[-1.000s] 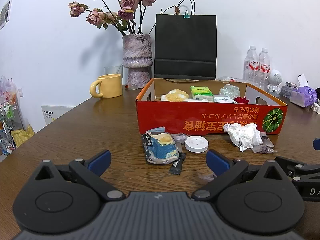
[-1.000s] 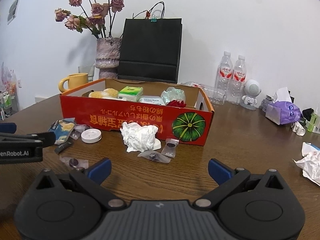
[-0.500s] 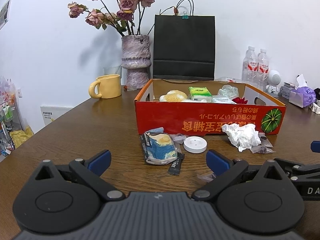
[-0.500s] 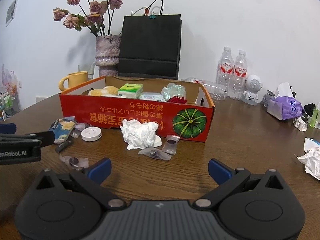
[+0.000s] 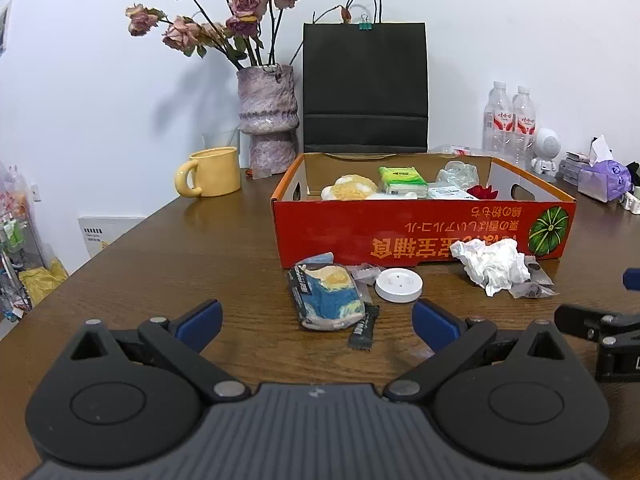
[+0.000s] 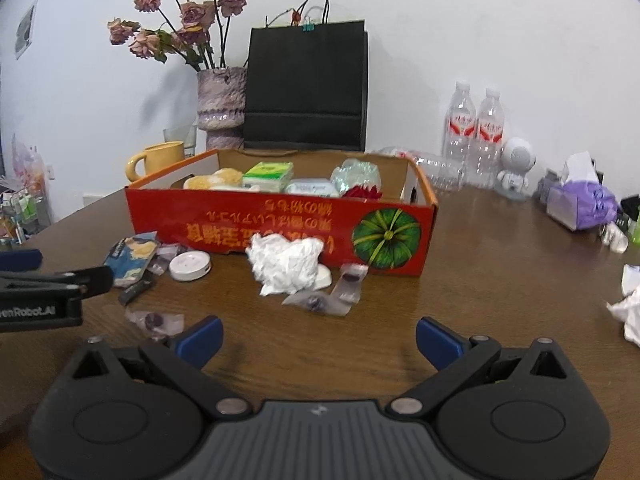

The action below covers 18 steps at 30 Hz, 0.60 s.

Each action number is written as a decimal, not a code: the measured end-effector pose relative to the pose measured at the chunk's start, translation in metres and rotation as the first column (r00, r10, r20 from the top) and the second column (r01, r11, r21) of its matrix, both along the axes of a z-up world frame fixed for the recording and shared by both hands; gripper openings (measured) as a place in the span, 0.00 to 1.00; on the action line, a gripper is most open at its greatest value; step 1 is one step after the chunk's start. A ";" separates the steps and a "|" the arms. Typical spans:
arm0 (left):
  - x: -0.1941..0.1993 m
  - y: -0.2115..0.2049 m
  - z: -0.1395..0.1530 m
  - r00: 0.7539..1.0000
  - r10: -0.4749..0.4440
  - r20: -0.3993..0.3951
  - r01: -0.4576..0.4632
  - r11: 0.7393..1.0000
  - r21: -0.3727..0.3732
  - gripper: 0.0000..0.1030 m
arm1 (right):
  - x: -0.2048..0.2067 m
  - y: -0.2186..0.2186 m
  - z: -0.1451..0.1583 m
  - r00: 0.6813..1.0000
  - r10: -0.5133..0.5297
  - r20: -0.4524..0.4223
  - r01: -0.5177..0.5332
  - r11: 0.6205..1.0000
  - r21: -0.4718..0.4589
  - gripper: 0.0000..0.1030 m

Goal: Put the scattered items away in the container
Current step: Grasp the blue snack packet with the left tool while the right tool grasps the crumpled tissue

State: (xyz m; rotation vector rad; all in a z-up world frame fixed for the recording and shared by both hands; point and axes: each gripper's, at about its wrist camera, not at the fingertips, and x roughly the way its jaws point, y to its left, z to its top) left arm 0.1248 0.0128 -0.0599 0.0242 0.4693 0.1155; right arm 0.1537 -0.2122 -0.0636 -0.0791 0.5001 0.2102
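Container: the red cardboard box with a green pumpkin print (image 5: 424,232) stands on the brown wooden table (image 5: 160,264), beyond the loose items, already part filled.
Left hand-held gripper (image 5: 316,318): released, blue pads wide apart, holding nothing, low over the table.
Right hand-held gripper (image 6: 318,338): also spread and empty, hovering above bare wood.
Nearest item, left side: the blue-and-yellow plastic snack packet (image 5: 326,296) lies straight ahead of the left hand-held gripper, near the middle of its opening, just in front of the box wall.
Long axis: the packet runs roughly away from the camera, slightly slanted, so the pads would probably close across its narrow width.
Beside it: a black sachet (image 5: 364,326) touches its right edge; a white round disc (image 5: 398,285) sits just right.
Right side: the crumpled white tissue (image 6: 286,264) lies ahead and a little left of the right hand-held gripper, against the box front, with clear small packets (image 6: 340,292) just beside it.
Which hand: the left looks nearer the packet, the right nearer the tissue.
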 end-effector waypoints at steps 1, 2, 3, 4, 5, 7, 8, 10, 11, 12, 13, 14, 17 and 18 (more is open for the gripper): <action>0.004 0.003 0.002 1.000 -0.006 -0.010 0.006 1.000 -0.012 1.00 | 0.002 0.000 0.001 1.000 0.000 0.012 0.000 1.000 -0.010 0.98; 0.009 0.007 0.003 1.000 -0.010 -0.020 0.009 1.000 -0.022 1.00 | 0.005 0.000 0.003 1.000 0.003 0.021 -0.002 1.000 -0.015 0.98; 0.014 0.010 0.005 1.000 -0.006 -0.026 0.006 1.000 -0.028 1.00 | 0.009 0.000 0.005 1.000 0.007 0.023 -0.007 1.000 -0.014 0.97; 0.020 0.012 0.007 0.999 0.000 -0.032 0.000 1.000 -0.029 1.00 | 0.014 0.000 0.007 1.000 0.014 0.022 -0.014 1.000 -0.009 0.95; 0.027 0.015 0.008 0.999 0.006 -0.041 -0.007 1.000 -0.028 1.00 | 0.019 0.001 0.009 1.000 0.022 0.020 -0.022 1.000 -0.005 0.94; 0.041 0.020 0.009 0.997 0.020 -0.072 -0.022 0.999 -0.030 1.00 | 0.030 0.005 0.012 0.999 0.037 0.013 -0.037 0.999 -0.007 0.93; 0.048 0.023 0.008 0.996 0.025 -0.090 -0.028 0.999 -0.035 1.00 | 0.036 0.007 0.013 0.999 0.042 0.010 -0.042 0.999 -0.013 0.93; 0.061 0.030 0.005 0.992 0.030 -0.124 -0.038 0.997 -0.060 1.00 | 0.049 0.011 0.013 0.999 0.046 0.000 -0.046 0.999 -0.024 0.92; 0.067 0.033 0.004 0.990 0.031 -0.141 -0.042 0.996 -0.073 0.98 | 0.055 0.013 0.013 0.999 0.050 -0.009 -0.050 0.998 -0.025 0.92; 0.073 0.036 0.002 0.987 0.031 -0.160 -0.045 0.995 -0.090 0.97 | 0.062 0.015 0.012 0.998 0.055 -0.021 -0.055 0.998 -0.023 0.91; 0.079 0.040 -0.001 0.984 0.029 -0.176 -0.049 0.993 -0.109 0.96 | 0.068 0.017 0.011 0.998 0.062 -0.033 -0.062 0.998 -0.021 0.90; 0.082 0.042 -0.003 0.982 0.026 -0.189 -0.051 0.990 -0.128 0.96 | 0.075 0.020 0.010 0.997 0.068 -0.045 -0.069 0.997 -0.019 0.89; 0.092 0.047 -0.009 0.975 -0.002 -0.223 -0.041 0.981 -0.188 0.89 | 0.091 0.029 0.006 0.995 0.070 -0.067 -0.073 0.997 -0.038 0.83; 0.094 0.048 -0.011 0.973 -0.009 -0.232 -0.038 0.979 -0.199 0.84 | 0.095 0.032 0.004 0.995 0.070 -0.075 -0.074 0.996 -0.049 0.81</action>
